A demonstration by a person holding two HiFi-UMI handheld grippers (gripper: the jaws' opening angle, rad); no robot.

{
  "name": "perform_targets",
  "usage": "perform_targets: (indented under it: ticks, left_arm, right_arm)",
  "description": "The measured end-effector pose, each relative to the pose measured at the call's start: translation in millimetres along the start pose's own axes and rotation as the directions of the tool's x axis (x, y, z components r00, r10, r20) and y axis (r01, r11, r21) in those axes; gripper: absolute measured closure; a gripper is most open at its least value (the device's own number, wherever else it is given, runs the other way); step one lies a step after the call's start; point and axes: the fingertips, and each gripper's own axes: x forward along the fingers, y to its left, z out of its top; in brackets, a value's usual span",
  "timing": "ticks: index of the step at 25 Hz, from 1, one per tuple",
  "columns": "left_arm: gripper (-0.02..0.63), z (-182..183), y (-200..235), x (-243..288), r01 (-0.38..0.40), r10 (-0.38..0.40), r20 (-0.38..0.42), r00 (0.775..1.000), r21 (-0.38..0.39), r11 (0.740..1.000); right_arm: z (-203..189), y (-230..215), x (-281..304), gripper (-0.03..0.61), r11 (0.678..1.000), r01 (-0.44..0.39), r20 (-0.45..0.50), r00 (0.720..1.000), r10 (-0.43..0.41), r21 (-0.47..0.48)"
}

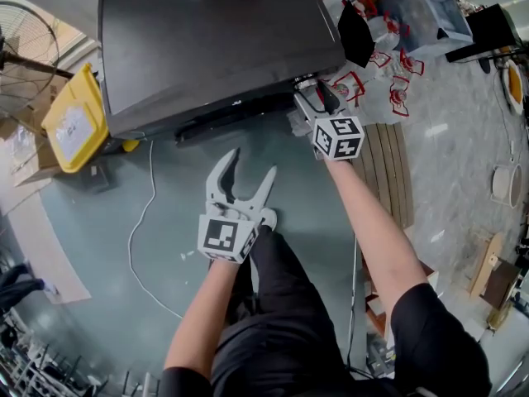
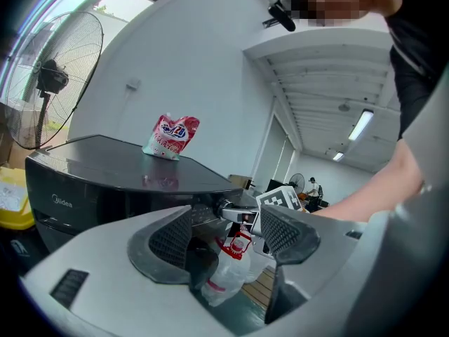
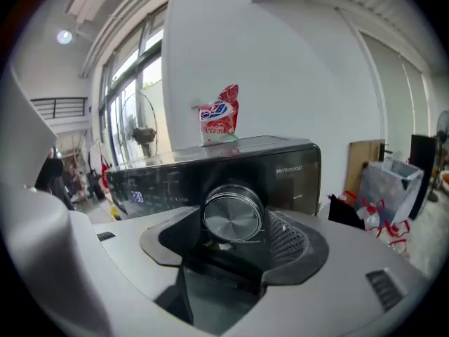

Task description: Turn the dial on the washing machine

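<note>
Dial (image 3: 233, 216), facing outward from washing machine (image 1: 207, 48) front, is clasped by right gripper (image 3: 235, 225); left gripper (image 1: 252, 162), at 7 o'clock, is held open, empty.

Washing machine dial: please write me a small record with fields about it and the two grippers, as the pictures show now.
dial: round, silver, at one end of the washing machine's dark front panel
right gripper: fingers closed on the dial's two sides
left gripper: open, empty, held in the air apart from the machine
on top of machine: red and white pouch, upright
task state: dial appears gripped, ready to be turned
</note>
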Motion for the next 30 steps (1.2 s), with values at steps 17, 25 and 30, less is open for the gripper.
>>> perform_targets:
  ticks: [17,25,30]
  left_arm:
    - [0.331,-3.8,-1.7,-1.4,0.001,-0.001,0.000,1.000,-0.005,1.000]
    - [0.331,-9.3,-8.6,1.8,0.010,-0.010,-0.011,1.000,-0.008,1.000]
    - [0.331,-10.2,-7.0,2.9,0.010,-0.010,-0.020,1.000,-0.018,1.000]
  right_arm:
    - [-2.3,-1.8,2.9,0.322,0.996,0.020,0.031,0.999,-0.023,0.088]
    - [-4.0,-6.1,3.4,0.321,0.930,-0.012,0.069,0.998,-0.015,0.368]
    - [-1.3,-5.1,5.1,0.322,0.954,-0.011,0.058,0.998,-0.006,0.300]
